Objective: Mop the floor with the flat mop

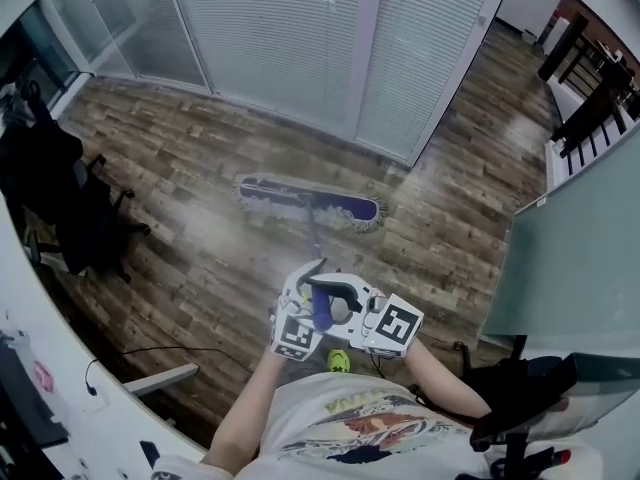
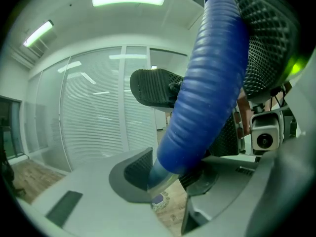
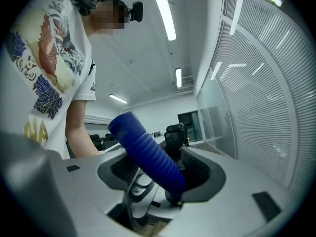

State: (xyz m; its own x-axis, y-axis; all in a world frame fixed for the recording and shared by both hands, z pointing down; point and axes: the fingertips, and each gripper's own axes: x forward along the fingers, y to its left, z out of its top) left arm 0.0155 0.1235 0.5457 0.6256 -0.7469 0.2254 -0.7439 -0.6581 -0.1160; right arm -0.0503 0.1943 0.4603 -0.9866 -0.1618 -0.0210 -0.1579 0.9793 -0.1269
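The flat mop head (image 1: 310, 202), blue with a white fringe, lies flat on the wood floor (image 1: 200, 168) in front of the blinds. Its thin pole (image 1: 314, 238) rises toward me and ends in a blue ribbed grip (image 1: 322, 309). Both grippers clamp that grip close to my chest. My left gripper (image 1: 298, 315) is shut on it from the left; the ribbed grip (image 2: 207, 83) fills the left gripper view between the jaws (image 2: 168, 174). My right gripper (image 1: 378, 320) is shut on the grip (image 3: 148, 152) from the right, between its black pads (image 3: 163, 177).
A glass wall with white blinds (image 1: 290, 38) runs behind the mop. A black office chair (image 1: 60, 208) stands at the left, and a white desk (image 1: 40, 368) curves along the lower left. A frosted panel (image 1: 580, 258) and another black chair (image 1: 520, 393) stand at the right.
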